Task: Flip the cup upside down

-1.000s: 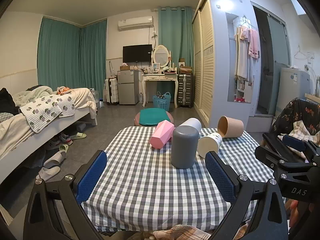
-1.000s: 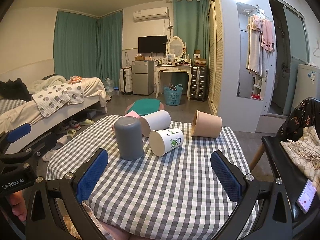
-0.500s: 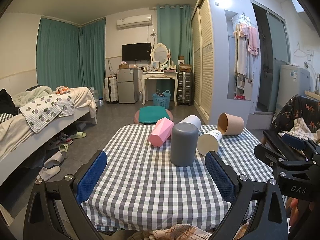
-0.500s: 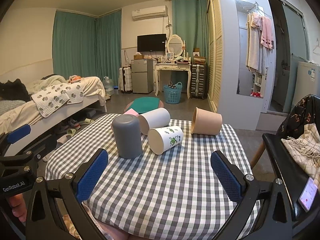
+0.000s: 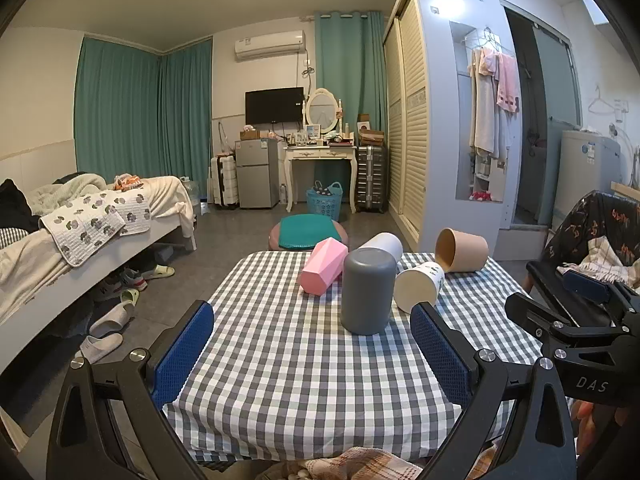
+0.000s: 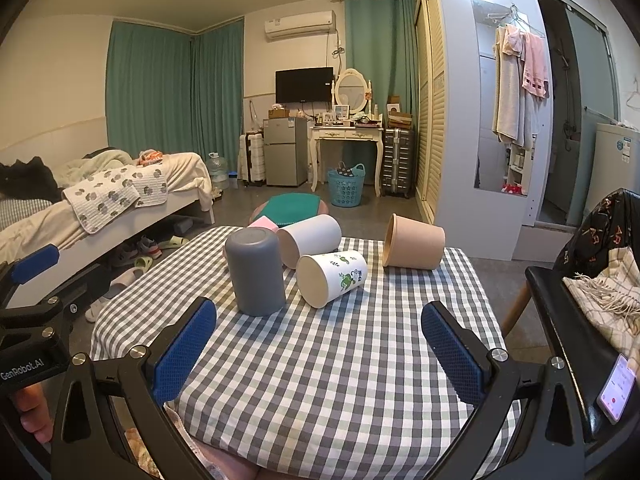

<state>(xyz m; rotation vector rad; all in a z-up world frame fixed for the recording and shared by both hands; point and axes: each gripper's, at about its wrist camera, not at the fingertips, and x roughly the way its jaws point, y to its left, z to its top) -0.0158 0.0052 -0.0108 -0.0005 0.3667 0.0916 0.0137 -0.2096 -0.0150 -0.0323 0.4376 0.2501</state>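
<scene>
Only a small drift of view shows. In the right wrist view the whole scene sits slightly higher than one second ago: the grey cup (image 6: 256, 276) rises a little and goes a little to the left, and the TV (image 6: 304, 85) rises by about the same. In the left wrist view the drift is still smaller: the tan cup (image 5: 464, 254) and the far edge of the table (image 5: 304, 360) stand a bit higher in the frame. All things in a view shift together, so it is the right gripper (image 6: 319, 312) and the left gripper (image 5: 310, 312) that move slightly.
</scene>
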